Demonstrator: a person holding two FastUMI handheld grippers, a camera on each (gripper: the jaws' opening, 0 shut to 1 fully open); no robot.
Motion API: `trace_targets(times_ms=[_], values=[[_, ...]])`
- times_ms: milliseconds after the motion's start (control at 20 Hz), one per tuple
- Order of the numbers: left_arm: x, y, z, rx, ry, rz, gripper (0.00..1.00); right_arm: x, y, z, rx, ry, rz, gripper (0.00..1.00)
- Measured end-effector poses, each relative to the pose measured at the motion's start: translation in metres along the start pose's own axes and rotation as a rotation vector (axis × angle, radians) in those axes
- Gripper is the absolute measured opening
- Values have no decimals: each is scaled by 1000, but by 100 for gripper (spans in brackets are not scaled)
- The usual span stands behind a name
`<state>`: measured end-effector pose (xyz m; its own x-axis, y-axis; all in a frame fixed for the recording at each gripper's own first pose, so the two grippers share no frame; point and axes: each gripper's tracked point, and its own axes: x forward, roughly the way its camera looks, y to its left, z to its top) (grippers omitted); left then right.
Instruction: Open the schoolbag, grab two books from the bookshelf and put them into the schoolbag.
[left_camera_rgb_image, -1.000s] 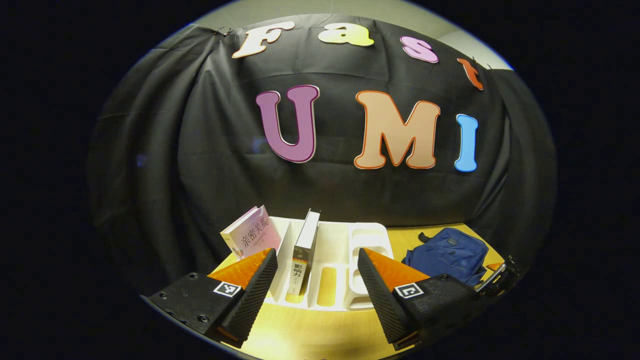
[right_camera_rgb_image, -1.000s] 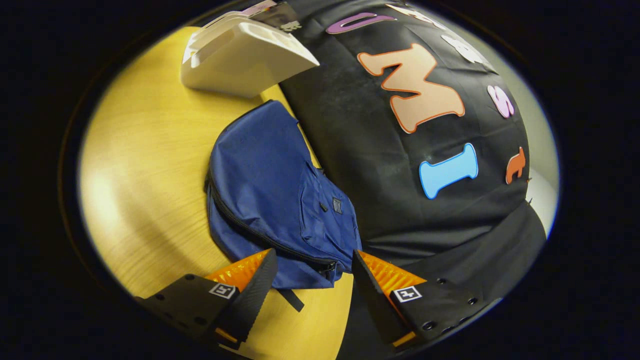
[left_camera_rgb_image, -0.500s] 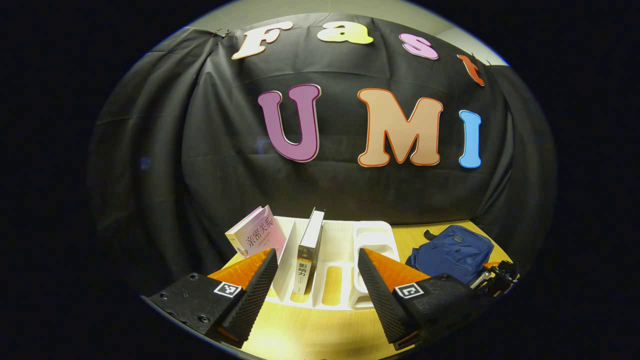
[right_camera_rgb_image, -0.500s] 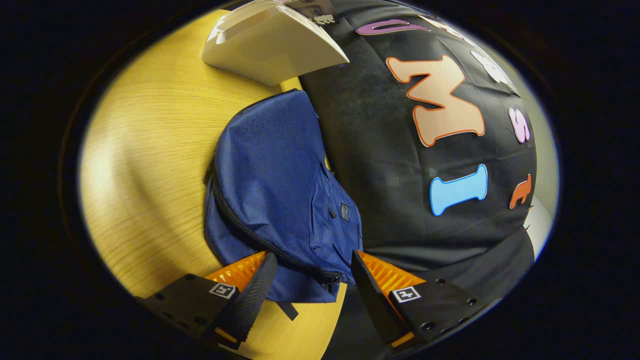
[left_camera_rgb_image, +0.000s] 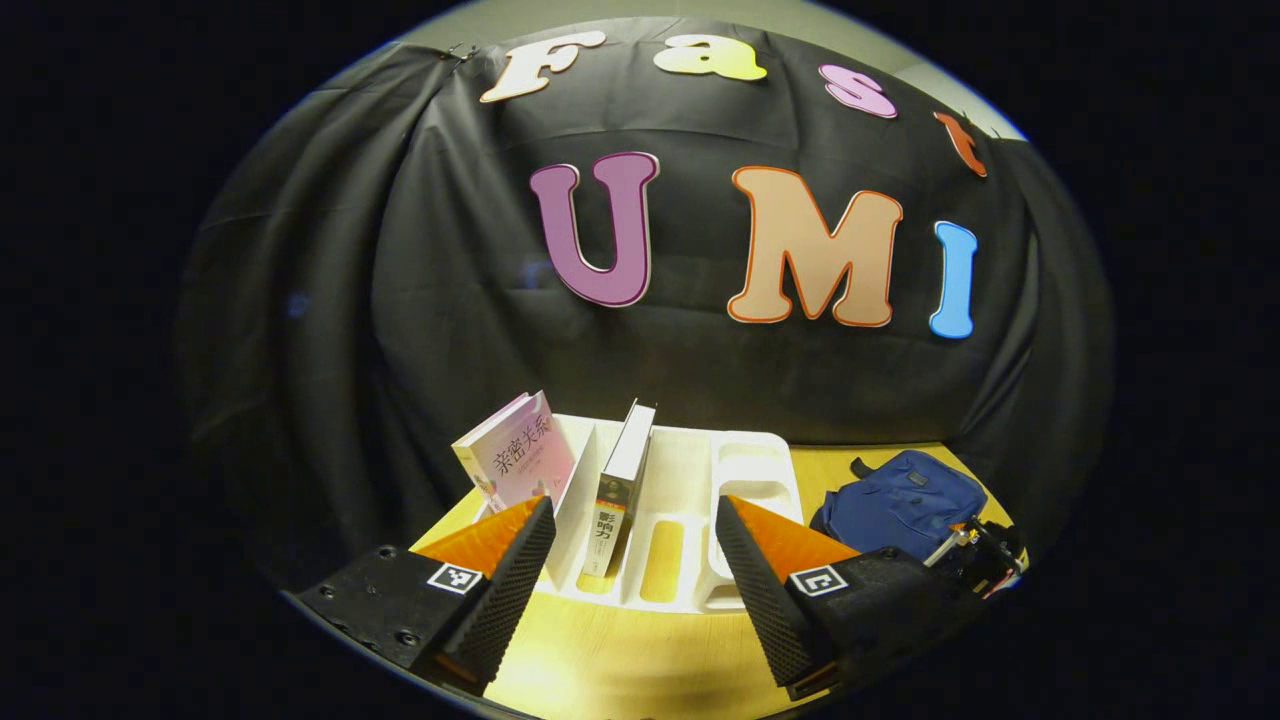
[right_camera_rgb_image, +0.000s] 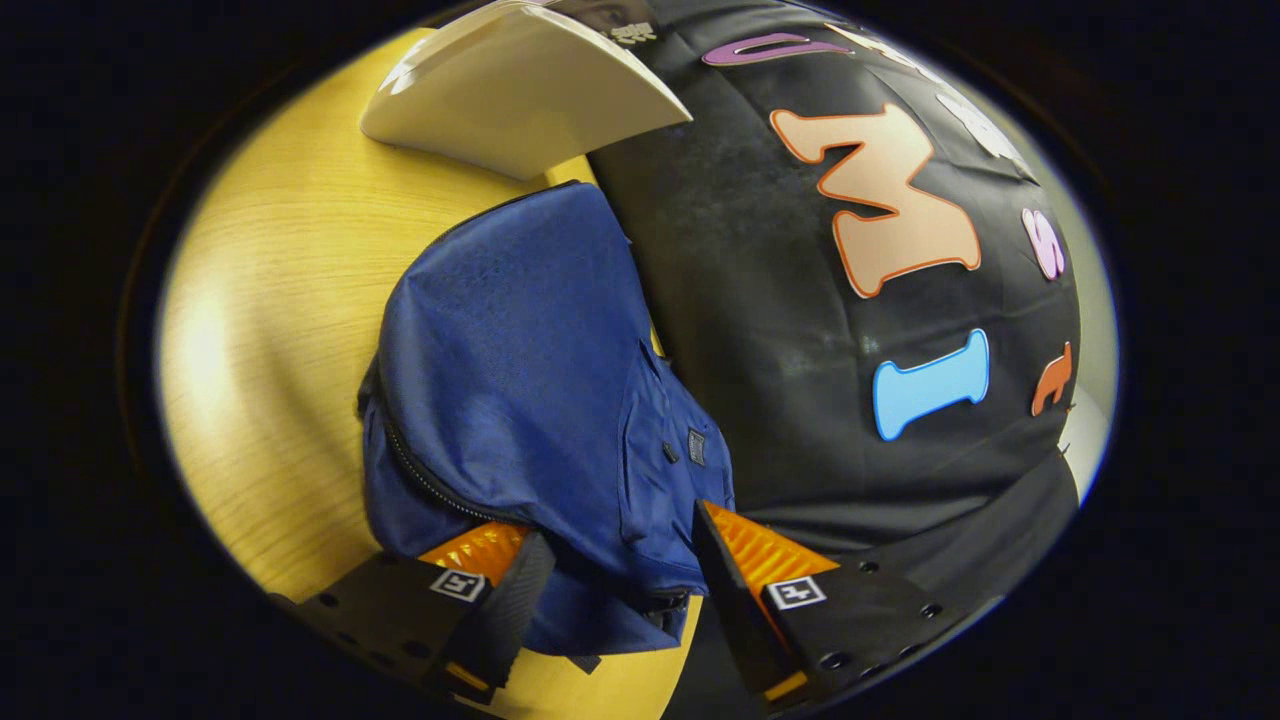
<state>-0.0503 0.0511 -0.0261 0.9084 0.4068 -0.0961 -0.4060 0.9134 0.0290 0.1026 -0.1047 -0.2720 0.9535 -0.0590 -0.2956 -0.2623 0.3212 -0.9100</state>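
Right gripper view: right gripper (right_camera_rgb_image: 620, 560) low over the near end of the blue schoolbag (right_camera_rgb_image: 520, 370), jaws spread, straddling the bag's fabric where the zipper (right_camera_rgb_image: 415, 470) line runs down toward a dark pull (right_camera_rgb_image: 665, 600) between the fingers. Neither finger reads as pressing on anything. Bag lies flat on the yellow wooden table (right_camera_rgb_image: 270, 300), its far side against the black cloth wall; zipper looks closed along the visible stretch.

Left gripper view: left gripper (left_camera_rgb_image: 635, 545) hovers in front of the white bookshelf (left_camera_rgb_image: 745, 470), jaws spread, nothing between them. Pink book (left_camera_rgb_image: 515, 460) leans in the left slot; a second book (left_camera_rgb_image: 620, 485) with a pale cover stands tilted in the next slot. Schoolbag well to the right of the shelf, with the other gripper just beside it.

Judgement: step in hand is opening the bag; no books moved yet. Next move calls for closing on the zipper pull itself, not loose fabric, then drawing it along the curve of the track. Bag may slide; left gripper could steady it.
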Motion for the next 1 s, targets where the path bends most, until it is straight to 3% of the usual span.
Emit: trace_targets(times_ms=[200, 300, 450, 550, 600, 750, 850, 1000], values=[[0, 3, -3, -12, 10, 19, 95, 9, 5, 2, 17, -6, 12, 91], [0, 3, -5, -18, 18, 23, 95, 16, 10, 3, 14, 2, 23, 53], [0, 4, -7, -22, 27, 26, 95, 15, 13, 11, 36, -3, 35, 50], [0, 5, -8, -27, 30, 29, 95, 18, 7, 15, 26, -16, -5, 14], [1, 4, -8, -32, 32, 28, 93, 24, 4, 14, 24, -25, -11, 17], [2, 4, -13, -47, 46, 25, 95, 22, -5, 13, 40, -19, -29, 4], [4, 5, -17, -47, 60, 28, 92, 21, -12, 14, 72, -19, -36, 6], [12, 6, -16, -36, 80, 29, 95, 20, -26, 17, 106, -23, -58, 6]])
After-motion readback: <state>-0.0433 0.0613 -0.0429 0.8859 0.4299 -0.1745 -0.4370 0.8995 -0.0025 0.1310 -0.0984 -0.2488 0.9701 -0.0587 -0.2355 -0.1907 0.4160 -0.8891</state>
